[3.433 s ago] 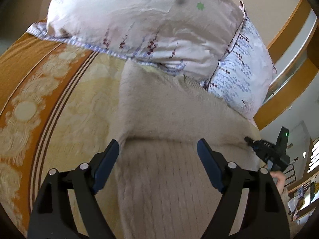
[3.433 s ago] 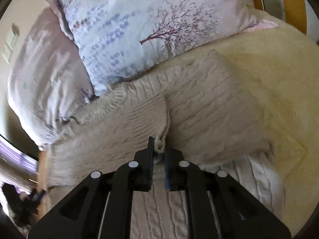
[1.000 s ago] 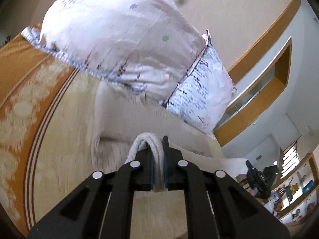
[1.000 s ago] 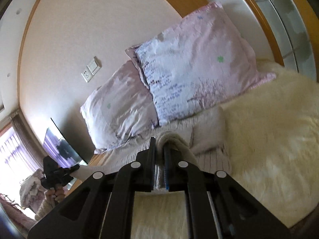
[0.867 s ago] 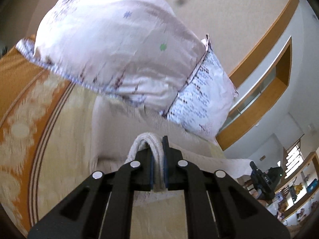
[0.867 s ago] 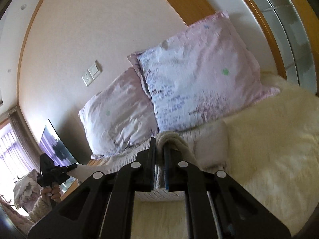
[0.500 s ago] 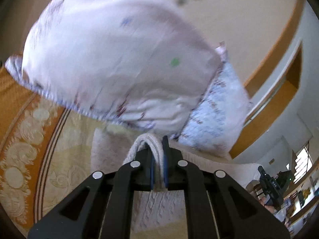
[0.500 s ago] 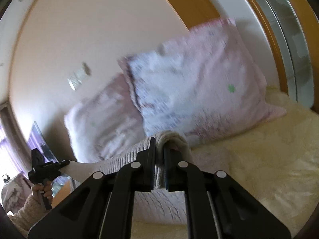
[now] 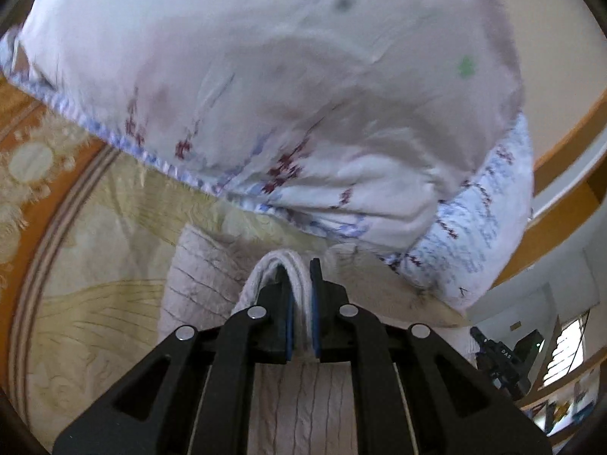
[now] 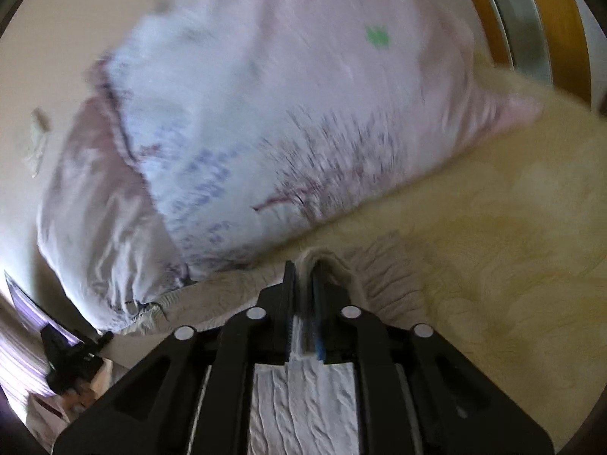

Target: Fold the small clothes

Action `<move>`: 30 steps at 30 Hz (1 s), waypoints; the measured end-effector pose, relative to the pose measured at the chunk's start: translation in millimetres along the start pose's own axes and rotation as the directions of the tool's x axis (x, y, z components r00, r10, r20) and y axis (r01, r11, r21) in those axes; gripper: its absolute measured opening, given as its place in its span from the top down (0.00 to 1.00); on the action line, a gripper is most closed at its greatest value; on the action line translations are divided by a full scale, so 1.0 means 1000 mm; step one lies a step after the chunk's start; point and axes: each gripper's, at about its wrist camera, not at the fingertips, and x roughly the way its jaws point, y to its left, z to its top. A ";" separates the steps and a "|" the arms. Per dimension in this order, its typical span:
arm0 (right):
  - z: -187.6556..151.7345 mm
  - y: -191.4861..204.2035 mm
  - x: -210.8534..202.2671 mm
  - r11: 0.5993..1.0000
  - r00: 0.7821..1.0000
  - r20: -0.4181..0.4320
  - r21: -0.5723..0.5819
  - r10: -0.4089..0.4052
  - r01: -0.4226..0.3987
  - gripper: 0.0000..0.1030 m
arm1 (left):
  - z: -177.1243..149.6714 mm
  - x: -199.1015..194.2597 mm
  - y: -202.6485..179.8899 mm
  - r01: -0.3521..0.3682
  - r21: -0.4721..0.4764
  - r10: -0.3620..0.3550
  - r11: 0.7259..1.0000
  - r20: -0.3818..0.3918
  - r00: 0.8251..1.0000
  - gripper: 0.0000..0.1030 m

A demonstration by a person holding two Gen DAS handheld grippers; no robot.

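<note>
We hold the left tongs pressed together on a looped fold of the cream knit sweater; the fold arches over between the blue pads. Our right tongs pinch another bunched edge of the same sweater in the same way. The garment lies on the bed, on the yellow-and-orange bedspread, with its far edge just beside the floral pillows. Right view is motion-blurred. Cable-knit fabric runs back under both tongs toward the cameras. Whether the far edge touches the pillows, we cannot tell.
</note>
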 end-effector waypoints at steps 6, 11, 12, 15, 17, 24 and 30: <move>0.001 0.006 -0.044 0.998 0.990 0.130 -0.043 0.060 -0.055 0.31 | 0.002 -0.031 0.006 0.021 -0.063 -0.017 0.998 0.070 0.997 0.38; -0.010 -0.010 -0.074 0.996 0.988 0.124 -0.020 0.094 -0.092 0.37 | -0.001 -0.064 0.002 0.007 -0.005 -0.007 1.000 0.088 0.996 0.38; -0.011 -0.012 -0.074 0.992 0.987 0.101 -0.006 0.125 -0.125 0.37 | -0.004 -0.067 0.001 0.000 0.005 0.000 1.000 0.082 0.997 0.38; -0.017 -0.012 -0.067 0.981 0.981 0.019 0.020 0.192 -0.192 0.37 | -0.013 -0.073 0.002 -0.004 0.023 0.002 1.000 0.057 0.998 0.38; -0.020 -0.003 -0.061 0.980 0.980 -0.007 -0.004 0.200 -0.200 0.40 | -0.018 -0.073 0.003 -0.004 0.030 0.003 1.000 0.045 0.999 0.37; -0.022 0.019 -0.060 0.989 0.993 0.011 -0.094 0.115 -0.113 0.41 | -0.032 -0.074 0.008 -0.027 0.060 0.027 0.998 0.009 1.000 0.36; -0.035 0.000 -0.064 0.987 0.999 -0.015 -0.157 -0.030 0.027 0.54 | -0.048 -0.078 -0.003 -0.115 0.201 0.115 0.973 0.008 0.993 0.37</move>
